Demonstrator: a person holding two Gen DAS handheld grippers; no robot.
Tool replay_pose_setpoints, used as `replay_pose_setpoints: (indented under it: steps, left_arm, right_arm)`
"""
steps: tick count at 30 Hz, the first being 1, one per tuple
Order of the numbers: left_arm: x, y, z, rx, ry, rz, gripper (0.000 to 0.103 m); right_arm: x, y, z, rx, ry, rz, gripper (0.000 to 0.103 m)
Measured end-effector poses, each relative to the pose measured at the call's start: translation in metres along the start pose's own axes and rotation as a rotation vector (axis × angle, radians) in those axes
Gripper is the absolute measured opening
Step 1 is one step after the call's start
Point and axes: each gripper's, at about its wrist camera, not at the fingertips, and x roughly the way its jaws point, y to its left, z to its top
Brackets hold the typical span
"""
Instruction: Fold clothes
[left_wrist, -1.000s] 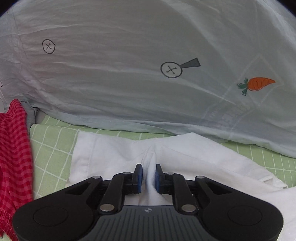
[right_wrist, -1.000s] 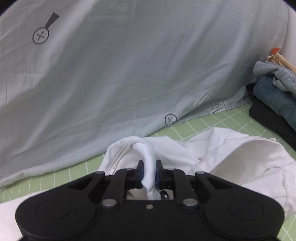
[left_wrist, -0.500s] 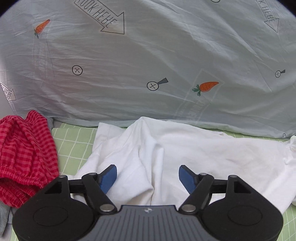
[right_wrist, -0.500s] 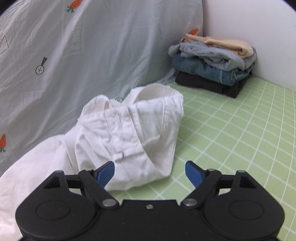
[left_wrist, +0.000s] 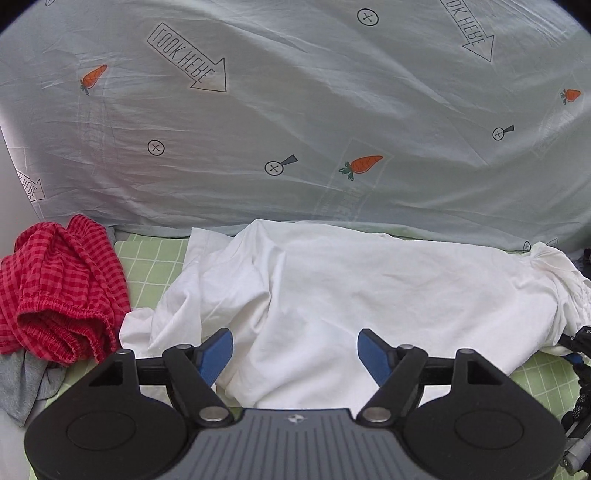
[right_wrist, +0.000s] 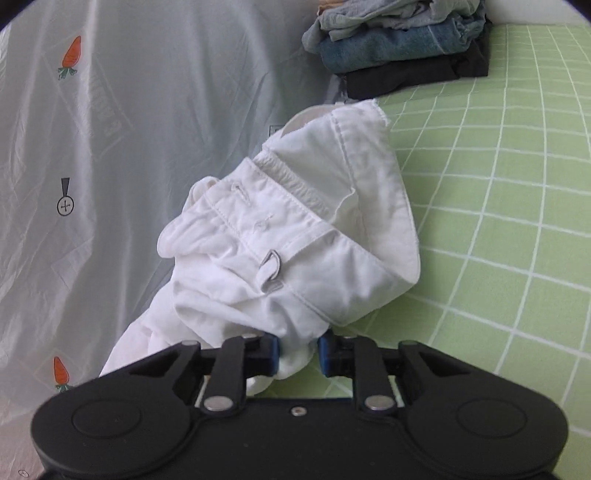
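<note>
Left wrist view: the left gripper (left_wrist: 294, 350) hangs with its blue-padded fingers spread wide and nothing between them, above a crumpled white garment (left_wrist: 369, 288) that lies across the green checked sheet (left_wrist: 155, 258). A red checked garment (left_wrist: 59, 284) with an elastic hem is heaped to the left of the white one, just beside its edge, and a grey cloth (left_wrist: 26, 387) shows partly under the red heap. Behind all of this rises a pale blue printed cover (left_wrist: 295, 110). Legible print on it: an arrow outline lettered "LOOK HERE", seen mirrored or inverted, repeated at upper right and partly at the left edge; also orange carrots and small circled crosses. Fainter lettering near the central carrot cannot be read. Right wrist view: the right gripper (right_wrist: 298, 353) has its jaws drawn close on a fold of the white garment (right_wrist: 295, 236), pinched just below the waistband, where a belt loop, buttonholes and stitched seams show. No label or brand is readable on it. A stack of folded clothes (right_wrist: 402, 44), denim and grey over black, sits at the far end of the sheet (right_wrist: 498, 221), apart from the white piece.
</note>
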Motion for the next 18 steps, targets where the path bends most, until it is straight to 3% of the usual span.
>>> replay_pose_setpoints:
  steps: [6,8,11,13,15,17,18]
  left_arm:
    - [-0.008,0.005,-0.015,-0.049,0.037,0.030,0.075]
    - [-0.010,0.007,-0.020,-0.068,0.052,0.041,0.075]
    - [-0.009,0.010,-0.027,-0.083,0.076,0.057,0.075]
    - [-0.004,0.010,-0.032,-0.082,0.104,0.072,0.075]
    - [0.001,0.012,-0.037,-0.082,0.133,0.083,0.075]
    - [0.007,0.014,-0.041,-0.075,0.169,0.079,0.075]
    - [0.010,0.014,-0.043,-0.065,0.191,0.073,0.075]
  right_arm:
    - [-0.091,-0.041,0.067,-0.078,-0.228,-0.149,0.011]
    - [-0.112,-0.058,0.089,-0.107,-0.305,-0.242,0.010]
    - [-0.109,-0.081,0.106,-0.136,-0.301,-0.377,0.011]
    - [-0.099,-0.102,0.105,-0.075,-0.230,-0.440,0.013]
    - [-0.093,-0.124,0.097,0.006,-0.171,-0.468,0.022]
    - [-0.095,-0.129,0.081,0.016,-0.174,-0.488,0.046]
    - [-0.094,-0.127,0.074,-0.004,-0.174,-0.498,0.050]
